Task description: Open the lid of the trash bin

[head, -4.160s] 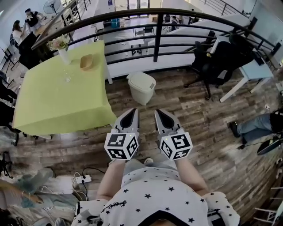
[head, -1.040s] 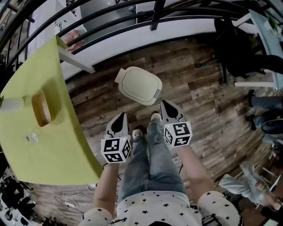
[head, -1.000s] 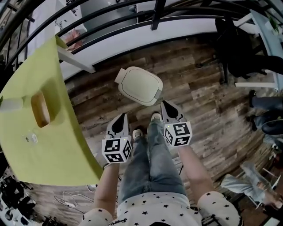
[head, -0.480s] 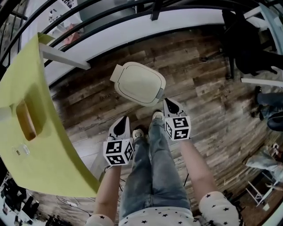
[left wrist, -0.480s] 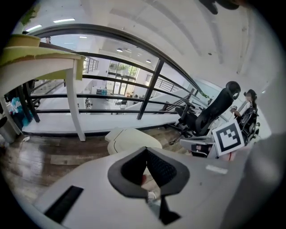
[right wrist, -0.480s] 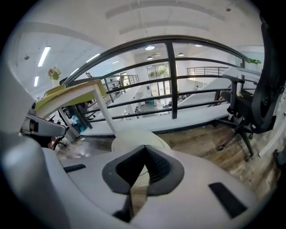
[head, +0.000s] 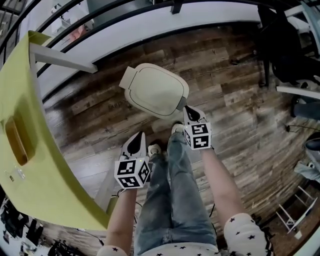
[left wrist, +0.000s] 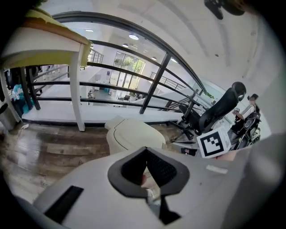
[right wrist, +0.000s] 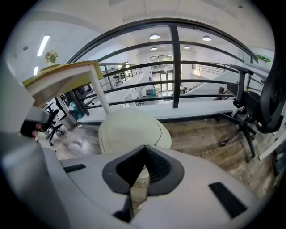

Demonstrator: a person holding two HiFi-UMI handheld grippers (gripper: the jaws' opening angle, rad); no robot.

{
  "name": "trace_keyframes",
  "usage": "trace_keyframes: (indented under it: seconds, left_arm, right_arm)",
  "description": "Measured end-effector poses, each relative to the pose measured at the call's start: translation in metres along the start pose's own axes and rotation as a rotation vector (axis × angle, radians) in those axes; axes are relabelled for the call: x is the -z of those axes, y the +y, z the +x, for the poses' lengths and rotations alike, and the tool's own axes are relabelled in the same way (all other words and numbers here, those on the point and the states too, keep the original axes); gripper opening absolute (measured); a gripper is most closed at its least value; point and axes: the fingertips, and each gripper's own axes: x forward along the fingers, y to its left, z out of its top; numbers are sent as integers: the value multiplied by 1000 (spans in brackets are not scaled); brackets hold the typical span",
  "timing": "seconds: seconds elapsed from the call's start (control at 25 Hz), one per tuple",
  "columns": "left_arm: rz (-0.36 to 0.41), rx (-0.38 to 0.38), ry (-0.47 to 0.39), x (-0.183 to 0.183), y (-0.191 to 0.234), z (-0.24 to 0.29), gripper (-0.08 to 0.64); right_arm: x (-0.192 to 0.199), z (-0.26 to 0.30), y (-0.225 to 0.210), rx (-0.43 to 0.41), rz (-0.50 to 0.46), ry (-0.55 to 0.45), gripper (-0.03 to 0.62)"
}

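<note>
The cream trash bin [head: 155,90] stands on the wood floor with its lid down. It also shows ahead of the jaws in the left gripper view [left wrist: 134,134] and, larger, in the right gripper view [right wrist: 129,129]. My right gripper [head: 189,109] is shut and empty, its tip right at the bin's near right edge beside a grey fitting [head: 180,105]; whether it touches I cannot tell. My left gripper [head: 136,136] is shut and empty, lower and to the left, apart from the bin. Both pairs of jaws meet in a point [left wrist: 145,150] [right wrist: 144,147].
A yellow-green table [head: 30,185] with a wooden tray [head: 17,140] fills the left side. A black railing [head: 100,15] and white ledge run behind the bin. An office chair [head: 290,55] stands at the right. The person's jeans-clad legs [head: 170,195] are below the grippers.
The view has closed in on the bin. My right gripper has moved forward to the bin's near right edge. The left gripper stays back; both remain shut.
</note>
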Motion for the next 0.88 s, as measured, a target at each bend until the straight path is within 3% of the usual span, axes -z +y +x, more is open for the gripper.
trace_keyframes:
  seconds: [0.52, 0.88]
  left_arm:
    - [-24, 6, 7, 10, 3, 13, 12]
    - [-26, 15, 15, 13, 1, 19, 12]
  right_arm:
    - [30, 36, -9, 10, -24, 88, -6]
    - [34, 44, -14, 9, 11, 99, -6]
